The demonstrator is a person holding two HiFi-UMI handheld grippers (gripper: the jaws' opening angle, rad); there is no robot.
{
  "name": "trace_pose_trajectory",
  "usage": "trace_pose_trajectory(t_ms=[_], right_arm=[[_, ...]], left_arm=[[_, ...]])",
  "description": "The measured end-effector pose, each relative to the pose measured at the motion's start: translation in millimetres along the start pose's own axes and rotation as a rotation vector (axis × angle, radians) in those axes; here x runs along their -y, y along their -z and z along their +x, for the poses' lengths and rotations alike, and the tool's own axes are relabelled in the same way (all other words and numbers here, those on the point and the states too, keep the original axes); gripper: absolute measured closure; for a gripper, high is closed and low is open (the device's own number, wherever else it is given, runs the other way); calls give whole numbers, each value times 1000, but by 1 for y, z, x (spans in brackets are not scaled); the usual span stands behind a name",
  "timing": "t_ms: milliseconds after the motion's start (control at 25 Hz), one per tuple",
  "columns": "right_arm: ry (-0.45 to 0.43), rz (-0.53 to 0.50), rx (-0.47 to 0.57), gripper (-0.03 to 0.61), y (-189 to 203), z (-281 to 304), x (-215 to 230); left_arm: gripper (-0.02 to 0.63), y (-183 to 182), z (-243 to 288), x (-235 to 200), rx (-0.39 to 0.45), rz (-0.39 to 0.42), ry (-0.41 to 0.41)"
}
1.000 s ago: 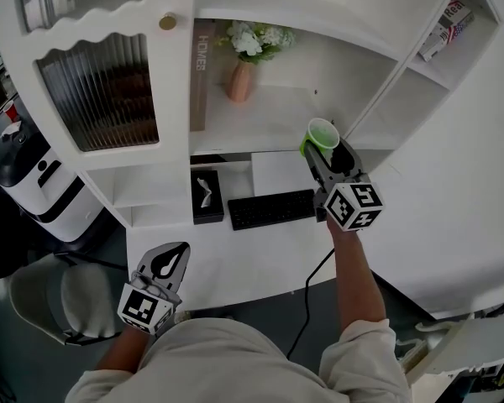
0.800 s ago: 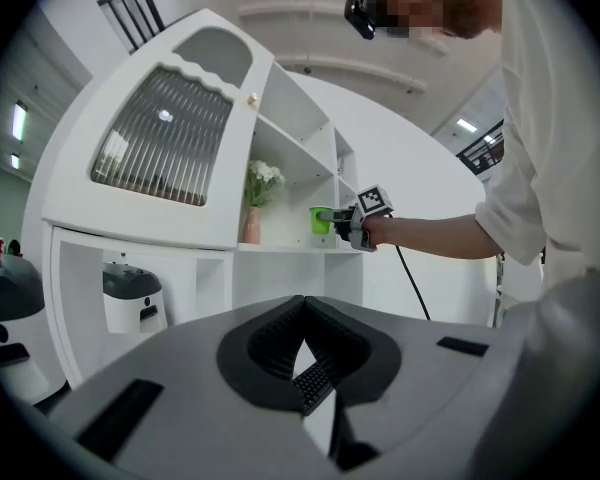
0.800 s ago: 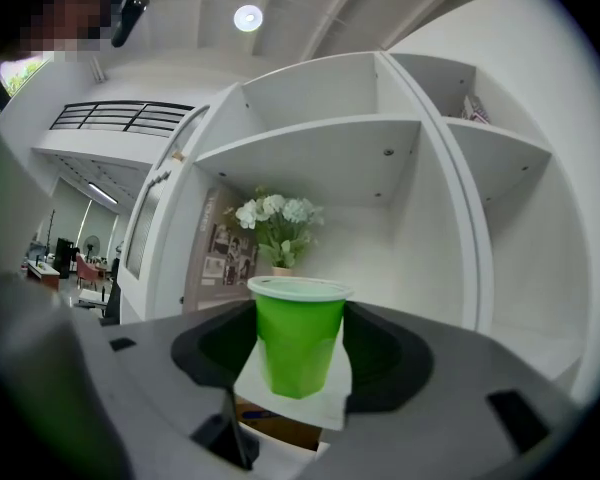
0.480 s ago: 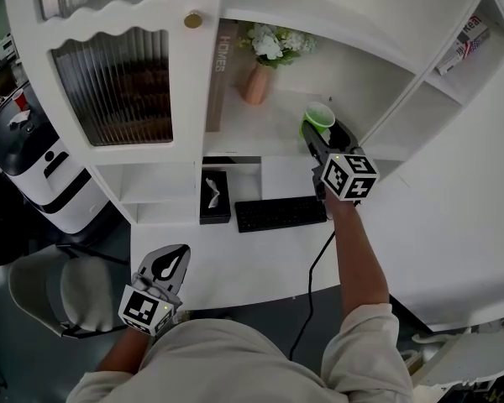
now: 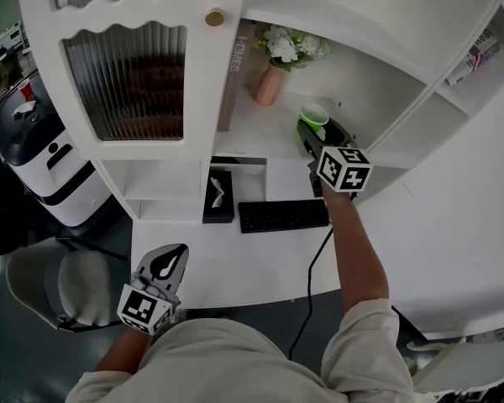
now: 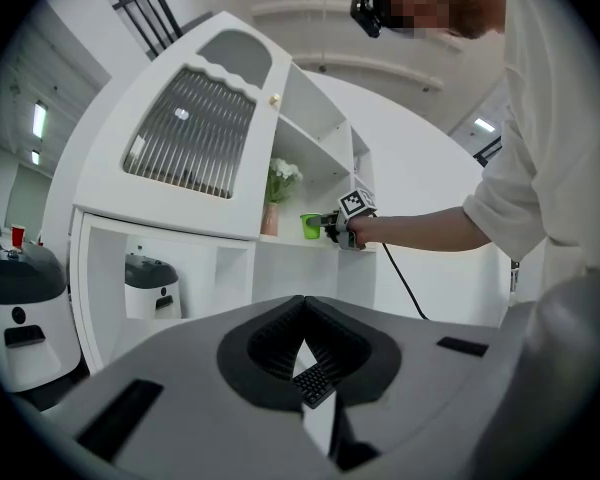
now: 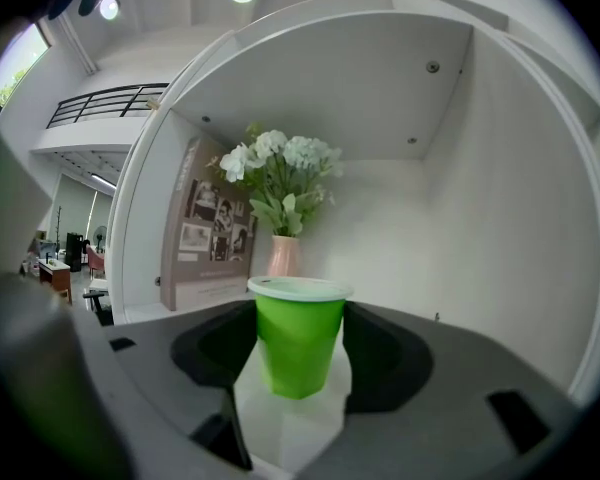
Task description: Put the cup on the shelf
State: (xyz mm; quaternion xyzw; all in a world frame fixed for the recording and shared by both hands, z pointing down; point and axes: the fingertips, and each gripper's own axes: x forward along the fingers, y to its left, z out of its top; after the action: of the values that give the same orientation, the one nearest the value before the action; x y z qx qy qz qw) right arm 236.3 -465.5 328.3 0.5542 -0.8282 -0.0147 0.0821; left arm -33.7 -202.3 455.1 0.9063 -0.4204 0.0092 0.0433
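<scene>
My right gripper is shut on a green cup, which stands upright between its pads. It reaches into the open white shelf, right of a pink vase of white flowers. In the right gripper view the cup fills the middle, with the vase behind it. I cannot tell whether the cup's base touches the shelf board. My left gripper hangs low by the person's body, shut and holding nothing. From there the cup shows far off.
A framed board leans at the shelf's left wall. Below on the desk lie a black keyboard, a black tissue box and a cable. A ribbed-glass cabinet door is at left. A white robot and a chair stand left.
My right gripper has carried the cup further into the shelf, closer to the vase. The left gripper has stayed where it was.
</scene>
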Motion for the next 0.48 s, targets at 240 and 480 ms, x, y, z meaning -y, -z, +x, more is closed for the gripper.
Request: trace_pose_trajectory(t_ms=[240, 480], right_arm=[[-11, -6, -45, 302, 7, 9, -3], [-21, -20, -70, 300, 10, 12, -6]], left_arm=[[614, 5, -1, -2, -4, -4, -6], [614, 6, -1, -3, -7, -9, -8]])
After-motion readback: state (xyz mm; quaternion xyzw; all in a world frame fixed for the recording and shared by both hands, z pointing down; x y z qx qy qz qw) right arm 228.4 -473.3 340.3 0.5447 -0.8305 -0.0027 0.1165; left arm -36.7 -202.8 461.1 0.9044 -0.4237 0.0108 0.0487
